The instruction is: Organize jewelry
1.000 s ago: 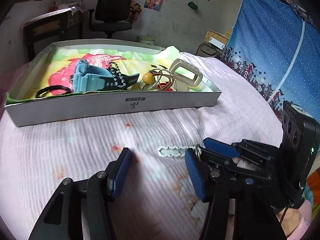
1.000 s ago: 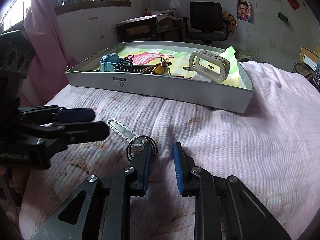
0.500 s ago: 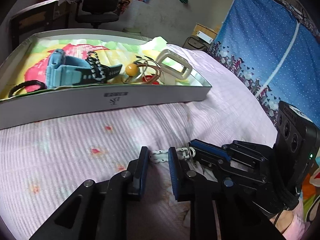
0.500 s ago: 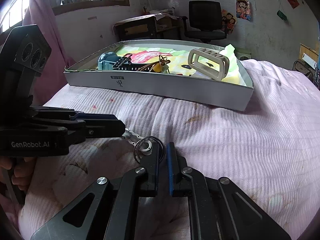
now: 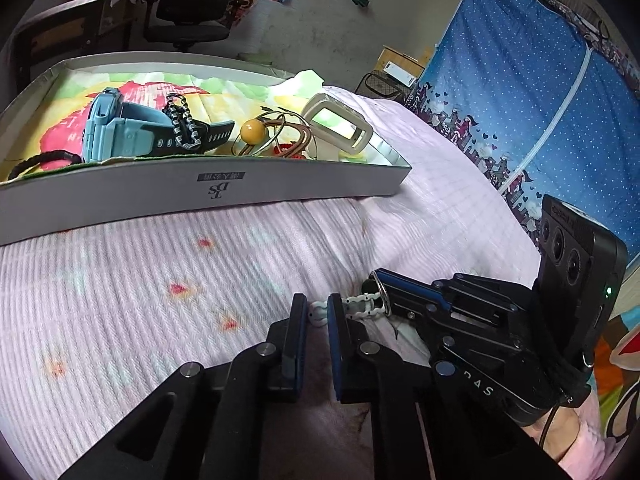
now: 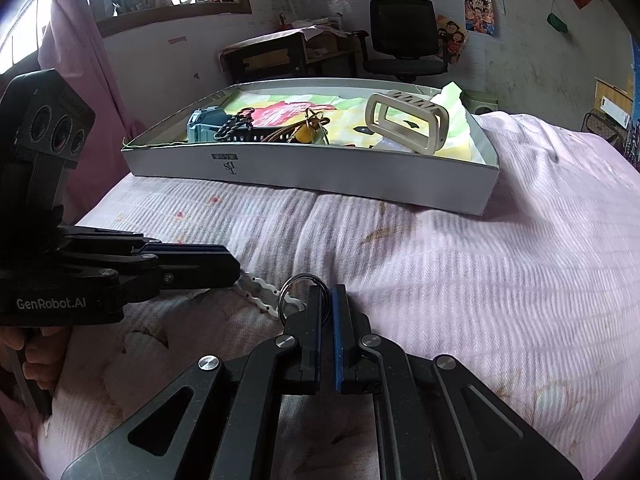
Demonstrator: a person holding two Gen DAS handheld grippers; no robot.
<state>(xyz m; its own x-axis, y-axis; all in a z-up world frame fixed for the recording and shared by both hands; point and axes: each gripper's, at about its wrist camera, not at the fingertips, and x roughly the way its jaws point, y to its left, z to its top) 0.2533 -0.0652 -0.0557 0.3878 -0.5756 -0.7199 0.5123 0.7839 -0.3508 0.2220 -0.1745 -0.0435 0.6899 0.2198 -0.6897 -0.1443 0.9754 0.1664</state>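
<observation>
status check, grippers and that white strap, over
Left gripper closing on white strap, far end. Right gripper shut on its key ring. Strap on pink bedspread, short of tray. Path clear.

On the pink bedspread (image 5: 168,264) the left gripper (image 5: 317,312) is closing its jaws on one end of a white wavy strap (image 5: 362,305), which sits between the blue pads. The right gripper (image 5: 394,292) (reaching in from the right) holds the strap's other end at its metal ring (image 5: 380,293). Beyond, a white box lid (image 5: 224,192) carries a light-blue watch (image 5: 120,128), a yellow bead (image 5: 253,131) and a beige frame (image 5: 340,128).
</observation>
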